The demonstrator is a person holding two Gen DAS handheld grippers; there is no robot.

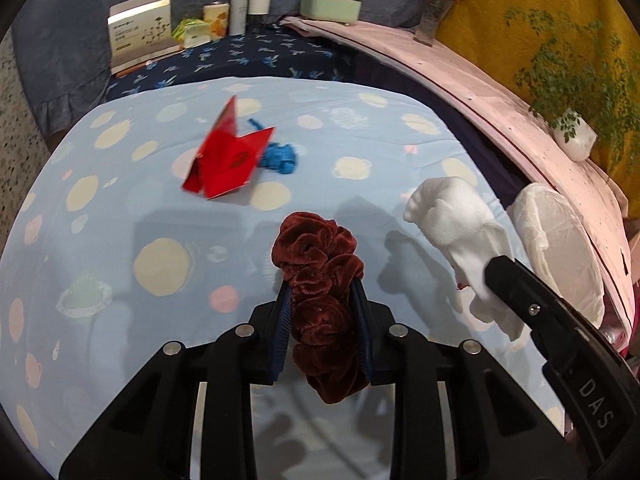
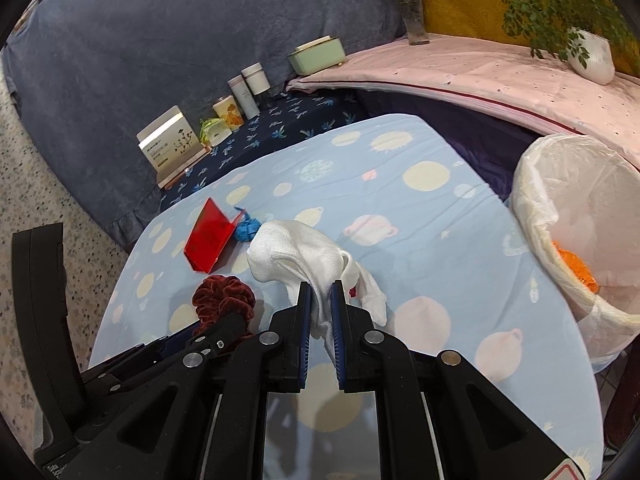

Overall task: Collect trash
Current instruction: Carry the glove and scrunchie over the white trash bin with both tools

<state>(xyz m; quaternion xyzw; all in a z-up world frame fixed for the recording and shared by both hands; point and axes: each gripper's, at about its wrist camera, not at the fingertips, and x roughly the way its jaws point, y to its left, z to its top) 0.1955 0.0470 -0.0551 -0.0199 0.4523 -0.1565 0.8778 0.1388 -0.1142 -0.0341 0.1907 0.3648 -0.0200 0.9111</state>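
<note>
Maroon velvet scrunchie (image 1: 320, 280): pinched between blue pads of left gripper (image 1: 324, 300), lifted off tablecloth. White cloth (image 2: 304, 256): clamped in right gripper (image 2: 320, 300), jaws nearly together. Red folded card (image 1: 228, 156), blue knit scrap (image 1: 280, 156): lying beyond on planet-print tablecloth (image 1: 120, 200). Lined wastebasket (image 2: 536, 184): at table's right edge.
</note>
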